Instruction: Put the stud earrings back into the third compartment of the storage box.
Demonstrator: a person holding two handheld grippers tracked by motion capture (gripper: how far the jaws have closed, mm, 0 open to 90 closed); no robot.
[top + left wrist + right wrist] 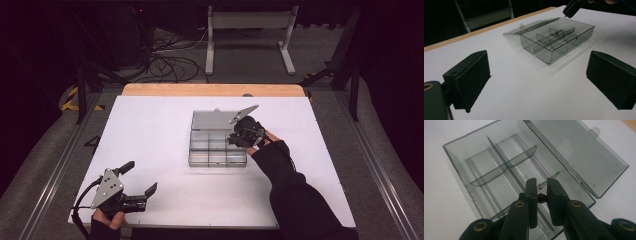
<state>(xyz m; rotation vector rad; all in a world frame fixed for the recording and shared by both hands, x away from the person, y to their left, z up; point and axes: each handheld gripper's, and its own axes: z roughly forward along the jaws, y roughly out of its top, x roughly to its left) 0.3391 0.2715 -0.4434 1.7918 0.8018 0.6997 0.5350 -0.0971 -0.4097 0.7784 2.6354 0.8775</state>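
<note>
We see a white table (150,130) with a strip of bare wood along its far edge (212,90). On it, a little right of the middle, lies a clear smoky plastic box (218,150) split into compartments, its lid (212,120) folded back flat onto the tabletop on the far side. Around the box the top is bare white.

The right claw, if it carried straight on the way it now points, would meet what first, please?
Most likely the floor of the clear compartment box: the right claw, pinching a small dark bead, points down into a compartment near the open lid. Depth is unclear; a divider lies close.
</note>
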